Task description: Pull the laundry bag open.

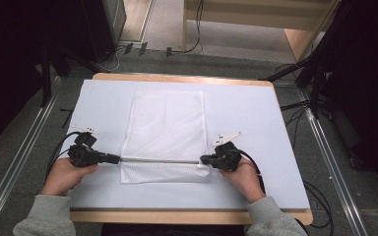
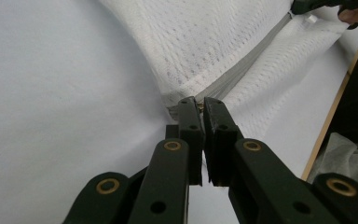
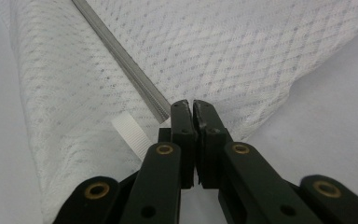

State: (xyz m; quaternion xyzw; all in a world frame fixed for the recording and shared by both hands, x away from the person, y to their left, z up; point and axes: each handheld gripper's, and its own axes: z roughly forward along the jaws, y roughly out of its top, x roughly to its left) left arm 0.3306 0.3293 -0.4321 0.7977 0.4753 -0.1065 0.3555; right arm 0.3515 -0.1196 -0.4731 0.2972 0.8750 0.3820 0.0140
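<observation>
1. Table (image 1: 275, 123) with white cover, wooden edge at near side; everything below placed relative to the mesh bag.
2. White mesh bag (image 1: 167, 132) lies flat mid-table, long side running away from the person, near end folded over at the zipper line.
3. Person's left hand (image 1: 66, 174) left of bag's near end, right hand (image 1: 243, 177) right of it, grey sleeves at the bottom edge.
4. Left gripper (image 1: 117, 159) at bag's near-left corner, jaws clenched on the zipper end there; in the left gripper view (image 2: 200, 105) tips pinch the grey tape.
5. Right gripper (image 1: 203, 159) at bag's near-right corner, jaws clenched on the other zipper end; seen close in the right gripper view (image 3: 189, 106).
6. Grey zipper (image 1: 160, 161) stretched straight across bag's near end, between both grippers.
7. White ribbon tab (image 3: 131, 130) sticks out of bag just beside right gripper tips.
</observation>
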